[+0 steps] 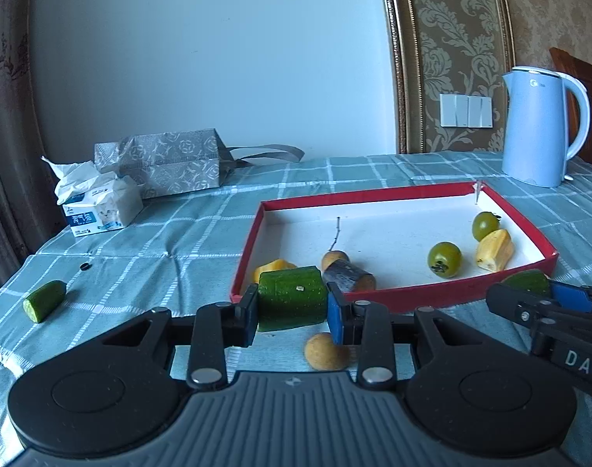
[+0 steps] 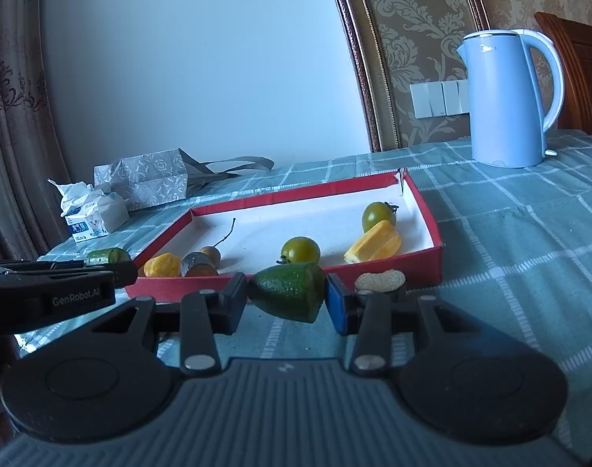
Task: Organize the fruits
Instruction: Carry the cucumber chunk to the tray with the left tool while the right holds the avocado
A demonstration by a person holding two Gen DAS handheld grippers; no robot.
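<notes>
My left gripper (image 1: 292,309) is shut on a short green cucumber chunk (image 1: 290,297), held just above the cloth at the near left corner of the red tray (image 1: 412,190). My right gripper (image 2: 287,297) is shut on a rounded cucumber end piece (image 2: 290,290) in front of the tray's near wall (image 2: 373,264). Inside the tray lie two green tomatoes (image 1: 444,258) (image 1: 485,225), two yellow fruit pieces (image 1: 494,251) (image 1: 274,266), a brown stemmed fruit (image 1: 332,258) and a grey-skinned chunk (image 1: 348,277). Each gripper also shows at the edge of the other's view.
Another cucumber piece (image 1: 44,300) lies on the checked cloth far left. A small round tan fruit (image 1: 325,350) sits under my left gripper, and a pale-topped slice (image 2: 381,282) beside my right one. A blue kettle (image 2: 502,101), tissue pack (image 1: 101,210) and grey bag (image 1: 163,163) stand behind.
</notes>
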